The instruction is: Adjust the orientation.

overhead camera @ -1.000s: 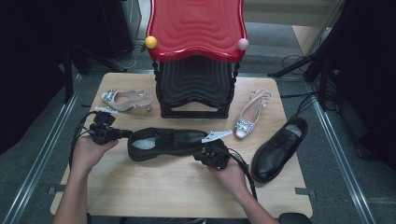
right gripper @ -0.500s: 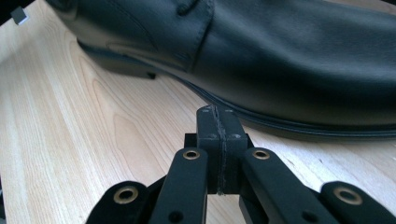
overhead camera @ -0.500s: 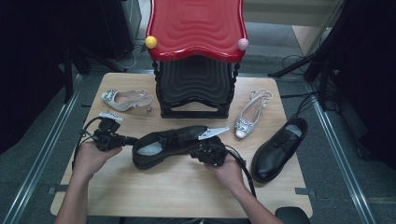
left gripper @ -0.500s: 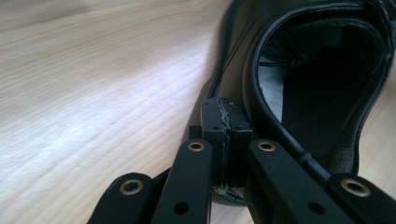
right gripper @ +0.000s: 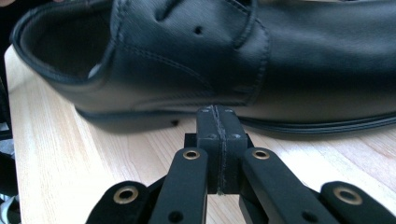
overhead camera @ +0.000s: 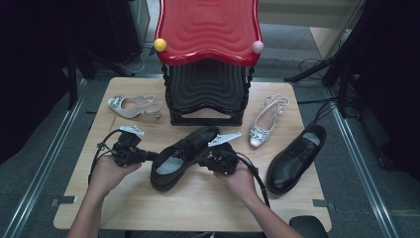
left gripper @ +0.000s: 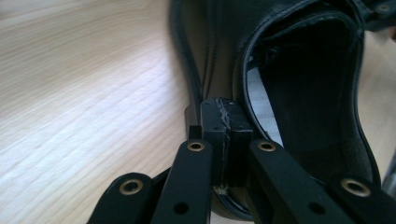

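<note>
Partly cut off, the black shoe meets both clenched tools, left and right.

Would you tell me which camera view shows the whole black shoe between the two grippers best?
The high view: the black shoe lies whole on the table, angled toward the rack. The left gripper view gives just its heel opening and insole, the right gripper view just its laced side and sole edge.
</note>
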Demonstrator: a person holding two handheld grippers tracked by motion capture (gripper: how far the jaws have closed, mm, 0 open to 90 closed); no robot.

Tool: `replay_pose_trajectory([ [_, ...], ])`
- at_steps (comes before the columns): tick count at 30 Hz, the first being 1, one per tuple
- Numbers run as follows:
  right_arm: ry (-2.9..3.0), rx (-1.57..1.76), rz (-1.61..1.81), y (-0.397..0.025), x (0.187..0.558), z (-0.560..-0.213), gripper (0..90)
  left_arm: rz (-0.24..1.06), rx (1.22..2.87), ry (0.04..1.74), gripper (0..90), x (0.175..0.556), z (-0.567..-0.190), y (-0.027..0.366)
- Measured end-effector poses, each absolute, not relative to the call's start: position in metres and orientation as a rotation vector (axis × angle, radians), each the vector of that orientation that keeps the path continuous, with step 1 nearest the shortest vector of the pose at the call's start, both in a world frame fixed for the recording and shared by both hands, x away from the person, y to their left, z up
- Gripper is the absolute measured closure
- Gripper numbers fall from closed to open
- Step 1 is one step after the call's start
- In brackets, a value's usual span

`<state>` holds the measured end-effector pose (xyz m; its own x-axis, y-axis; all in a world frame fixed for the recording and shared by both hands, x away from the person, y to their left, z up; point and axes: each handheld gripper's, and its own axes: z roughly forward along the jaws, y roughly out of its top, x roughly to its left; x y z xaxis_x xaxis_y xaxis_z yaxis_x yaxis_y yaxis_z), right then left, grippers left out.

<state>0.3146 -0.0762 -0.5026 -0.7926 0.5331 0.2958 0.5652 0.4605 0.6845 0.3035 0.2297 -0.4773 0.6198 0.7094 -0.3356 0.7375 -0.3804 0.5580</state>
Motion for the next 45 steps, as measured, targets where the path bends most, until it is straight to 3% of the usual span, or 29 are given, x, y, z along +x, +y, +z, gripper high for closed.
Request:
replay_pose_trajectory([
  [33,-2.673,-1.054,-1.270,-0.069,0.322,-0.500,90.0,-0.219,2.153,1.019,89.7,0.274,-0.485,0.201],
  [39,-2.685,-1.052,-1.279,-0.081,0.328,-0.496,86.5,-0.147,2.165,1.055,79.8,0.275,-0.480,0.204],
  [42,-2.663,-1.035,-1.301,-0.090,0.327,-0.491,76.2,-0.107,2.160,1.090,70.4,0.277,-0.478,0.206],
  [43,-2.654,-1.019,-1.304,-0.095,0.326,-0.490,67.9,-0.108,2.156,1.102,60.8,0.278,-0.479,0.207],
  [45,-2.649,-1.014,-1.297,-0.097,0.325,-0.490,65.3,-0.097,2.149,1.120,57.7,0.281,-0.479,0.209],
])
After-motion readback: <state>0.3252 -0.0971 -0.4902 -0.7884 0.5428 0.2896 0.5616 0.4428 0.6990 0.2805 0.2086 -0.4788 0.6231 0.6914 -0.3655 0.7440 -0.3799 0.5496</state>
